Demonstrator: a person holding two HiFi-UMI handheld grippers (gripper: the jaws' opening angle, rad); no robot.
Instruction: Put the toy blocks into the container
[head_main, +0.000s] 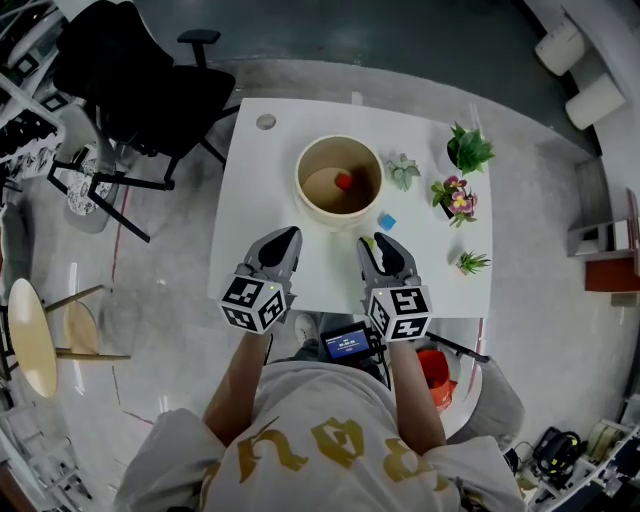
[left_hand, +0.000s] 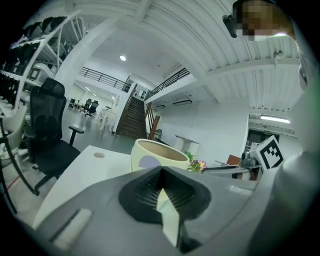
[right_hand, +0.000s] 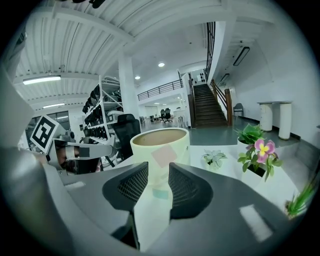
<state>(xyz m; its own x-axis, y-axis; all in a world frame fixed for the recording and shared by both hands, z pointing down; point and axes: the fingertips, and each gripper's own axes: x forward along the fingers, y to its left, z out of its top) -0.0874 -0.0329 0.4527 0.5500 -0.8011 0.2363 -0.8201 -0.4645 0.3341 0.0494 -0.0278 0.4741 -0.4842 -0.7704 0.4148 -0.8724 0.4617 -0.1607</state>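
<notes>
Left claw (left_hand: 161, 173) pressed together at tips, nothing in it. It hovers over near edge of surface (head_main: 258, 200), short of container (head_main: 306, 166).

Right claw (right_hand: 158, 171) spread, empty. Blue block (head_main: 387, 221) lies on surface just ahead of it, showing through gap between jaws in right gripper view, near container's right side.

Red block (head_main: 344, 181) inside container, on bottom.

Container upright, mid-surface.

Four small plants (head_main: 456, 197) along right side of surface, apart from claws.
</notes>
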